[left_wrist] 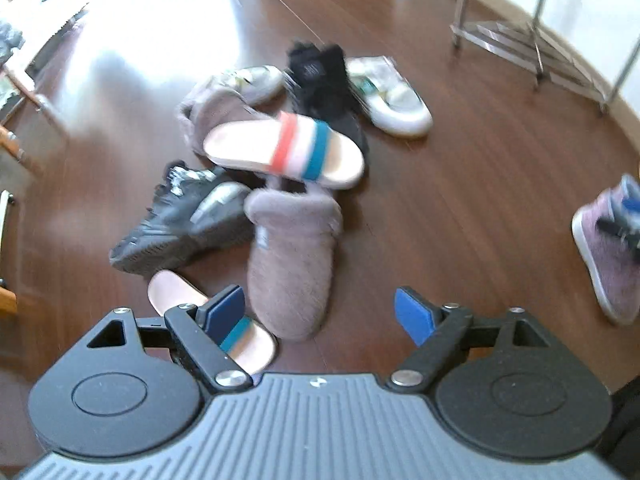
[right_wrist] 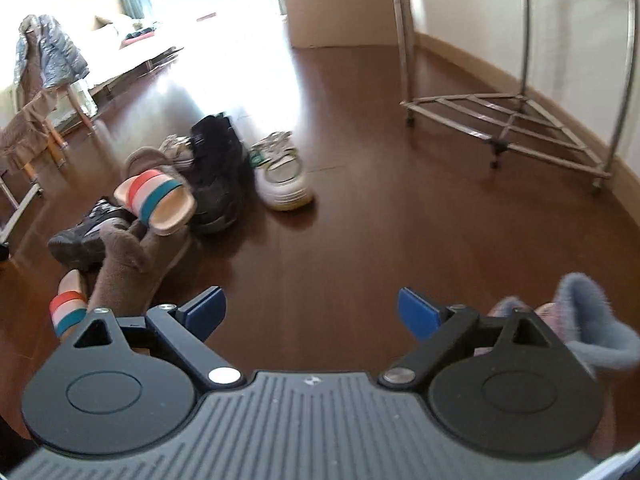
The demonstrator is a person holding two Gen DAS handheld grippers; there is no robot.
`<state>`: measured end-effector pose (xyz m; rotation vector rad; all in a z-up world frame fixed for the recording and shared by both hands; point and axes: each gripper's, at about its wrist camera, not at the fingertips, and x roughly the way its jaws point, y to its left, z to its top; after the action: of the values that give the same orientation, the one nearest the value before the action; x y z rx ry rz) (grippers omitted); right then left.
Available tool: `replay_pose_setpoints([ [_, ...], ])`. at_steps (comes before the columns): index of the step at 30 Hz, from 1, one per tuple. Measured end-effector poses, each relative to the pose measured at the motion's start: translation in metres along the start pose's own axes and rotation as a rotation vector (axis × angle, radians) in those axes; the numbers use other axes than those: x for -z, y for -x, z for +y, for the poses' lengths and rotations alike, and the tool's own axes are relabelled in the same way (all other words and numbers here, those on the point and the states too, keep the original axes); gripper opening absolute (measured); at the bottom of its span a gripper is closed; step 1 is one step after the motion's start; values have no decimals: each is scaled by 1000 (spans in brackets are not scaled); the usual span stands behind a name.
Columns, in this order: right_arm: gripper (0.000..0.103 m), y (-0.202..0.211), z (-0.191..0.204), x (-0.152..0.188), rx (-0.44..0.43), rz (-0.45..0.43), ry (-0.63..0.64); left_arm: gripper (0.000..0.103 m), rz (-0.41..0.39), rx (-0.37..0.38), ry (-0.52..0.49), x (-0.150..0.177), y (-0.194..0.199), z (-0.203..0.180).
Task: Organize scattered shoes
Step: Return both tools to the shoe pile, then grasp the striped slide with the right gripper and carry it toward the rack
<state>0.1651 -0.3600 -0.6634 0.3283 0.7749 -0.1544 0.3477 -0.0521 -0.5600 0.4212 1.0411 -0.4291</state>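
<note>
Looking down both wrist views, you've got nothing in hand right now: the left tongs (left_wrist: 320,314) are spread wide with only bare floor and the toe of a fuzzy grey-mauve slipper (left_wrist: 290,256) showing between the blue pads, and the right tongs (right_wrist: 312,314) are just as wide over empty dark wooden floor (right_wrist: 360,240).

The shoes are mostly one heap mid-frame in the left view. A pink slide sandal with red, white and teal stripes (left_wrist: 284,150) lies propped across the pile, its mate (left_wrist: 224,328) sits low, partly behind the left tongs' left finger. A dark grey sneaker (left_wrist: 176,224) lies beside the slipper, a black furry boot (left_wrist: 320,84) is behind, with white low sneakers (left_wrist: 396,100) on either side. A pinkish knit high-top (left_wrist: 608,248) lies well apart at the right edge.

My guess: the metal tube rack (right_wrist: 508,120) by the wall, upper right of the right view, is where pairs belong, and it looks empty, so you're barely started. Since the slide rests on top, I'd lift that first so the heap doesn't shift.
</note>
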Motion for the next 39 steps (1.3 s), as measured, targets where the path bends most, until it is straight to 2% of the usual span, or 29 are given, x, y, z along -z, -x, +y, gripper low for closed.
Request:
replay_pose_setpoints([
  [3, 92, -18, 21, -8, -53, 15, 33, 88, -30, -46, 13, -2, 1, 19],
  [7, 92, -50, 58, -22, -133, 34, 129, 88, -25, -43, 24, -1, 0, 39],
  [12, 91, -95, 95, -42, -224, 50, 176, 88, -19, -24, 79, 5, 2, 63],
  [14, 86, -117, 109, -51, -281, 66, 154, 88, -8, -20, 97, 7, 0, 71],
  [16, 74, -142, 122, -59, -334, 81, 126, 88, 5, -14, 94, 8, -3, 76],
  [18, 67, -168, 135, -67, -383, 94, 96, 88, 13, -12, 90, 8, -6, 80],
  [19, 66, -182, 142, -71, -399, 94, 85, 88, 14, -11, 91, 7, -8, 82],
  [21, 68, -207, 152, -77, -401, 100, 56, 88, 12, -11, 96, 6, -10, 87],
  [22, 77, -221, 158, -81, -405, 104, 30, 88, 9, -12, 99, 5, -11, 89],
  [24, 82, -242, 162, -85, -420, 113, -60, 88, 5, -19, 109, 3, -14, 95],
  [25, 86, -253, 164, -87, -411, 125, -105, 88, 4, -19, 115, 3, -15, 98],
  [31, 93, -292, 174, -97, -305, 198, -387, 88, 8, -22, 130, 0, -23, 108],
  [34, 93, -309, 186, -103, -237, 240, -501, 88, 12, -8, 124, 0, -25, 111],
  [35, 90, -315, 192, -105, -183, 262, -505, 88, 10, -6, 125, 0, -25, 111],
  [36, 73, -318, 197, -106, -137, 270, -495, 88, 8, -5, 127, 0, -25, 112],
  [37, 66, -321, 201, -107, -100, 276, -485, 88, 4, -2, 128, 0, -24, 113],
  [39, 64, -318, 198, -106, -95, 262, -503, 88, -5, 4, 133, -1, -22, 114],
])
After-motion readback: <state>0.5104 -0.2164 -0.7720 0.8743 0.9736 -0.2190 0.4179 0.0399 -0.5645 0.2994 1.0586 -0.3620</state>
